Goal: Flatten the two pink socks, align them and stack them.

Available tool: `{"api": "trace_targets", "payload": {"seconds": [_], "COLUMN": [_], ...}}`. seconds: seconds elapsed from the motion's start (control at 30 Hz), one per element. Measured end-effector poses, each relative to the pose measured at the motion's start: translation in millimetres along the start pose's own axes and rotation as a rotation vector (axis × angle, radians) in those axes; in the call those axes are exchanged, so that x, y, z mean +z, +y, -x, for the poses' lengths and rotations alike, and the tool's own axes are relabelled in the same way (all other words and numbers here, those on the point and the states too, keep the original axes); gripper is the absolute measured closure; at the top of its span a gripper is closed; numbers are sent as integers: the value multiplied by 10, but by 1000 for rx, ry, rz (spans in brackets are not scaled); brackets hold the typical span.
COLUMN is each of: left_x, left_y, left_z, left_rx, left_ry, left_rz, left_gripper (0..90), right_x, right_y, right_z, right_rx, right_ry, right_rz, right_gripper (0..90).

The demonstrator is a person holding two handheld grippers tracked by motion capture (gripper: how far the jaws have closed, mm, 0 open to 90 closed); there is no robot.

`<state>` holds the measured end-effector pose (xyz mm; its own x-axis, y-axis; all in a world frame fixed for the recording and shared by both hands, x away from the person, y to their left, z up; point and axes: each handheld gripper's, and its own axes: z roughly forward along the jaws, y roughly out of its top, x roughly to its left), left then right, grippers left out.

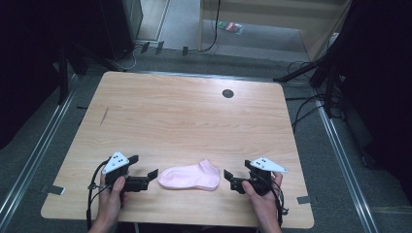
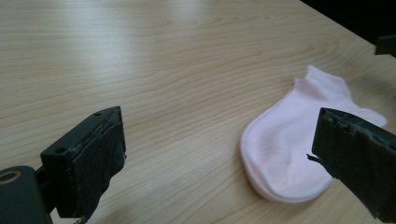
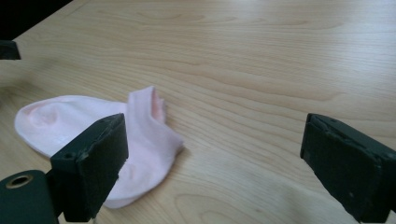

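pink sock (image 1: 190, 177) lies flat near the table's (image 1: 184, 116) front edge, btwn our two tools, so each end is w/in reach. left gripper (image 1: 151, 175) & right gripper (image 1: 228, 175) sit low, pointing inward at it, both jaws wide, holding nothing.

High view: overhead from person's side, facing forward and down, whole tabletop (image 1: 194, 116) seen from afar. Left gripper view, right gripper view: low, close over tabletop, each looking along own jaws. All three share sock (image 1: 190, 176).
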<state>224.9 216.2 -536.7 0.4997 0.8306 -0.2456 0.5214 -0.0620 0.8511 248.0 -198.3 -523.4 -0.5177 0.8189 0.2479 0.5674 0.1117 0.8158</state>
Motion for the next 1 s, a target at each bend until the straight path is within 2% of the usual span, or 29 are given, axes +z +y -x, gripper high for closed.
{"api": "trace_targets", "payload": {"seconds": [0.1, 0.23, 0.33, 0.47, 0.63, 0.77, 0.87, 1.0], "left_x": [-47, -108, -163, -236, -311, -367, -411, -459], "left_y": [-13, -44, -61, -89, -126, -140, -163, -175], "left_z": [-97, -256, -351, -455, -586, -642, -679, -738], "left_rx": [-8, -43, -55, -58, -91, -81, -68, -67], "left_ry": [35, 80, 114, 146, 179, 212, 227, 252], "left_rz": [4, 7, 13, 8, 14, 10, 3, -1], "left_gripper": [30, 30, 30, 30, 30, 30, 30, 30], "right_x": [-48, -105, -144, -202, -272, -339, -401, -470], "right_y": [-5, -28, -55, -77, -129, -163, -189, -231], "right_z": [81, 203, 302, 430, 601, 719, 801, 913], "right_rx": [10, 27, 19, 33, 58, 87, 90, 121], "right_ry": [-27, -53, -83, -104, -134, -134, -151, -177], "right_rz": [6, 12, 13, 21, 24, 23, 27, 36], "right_gripper": [76, 76, 76, 79, 82, 88, 88, 99]}}
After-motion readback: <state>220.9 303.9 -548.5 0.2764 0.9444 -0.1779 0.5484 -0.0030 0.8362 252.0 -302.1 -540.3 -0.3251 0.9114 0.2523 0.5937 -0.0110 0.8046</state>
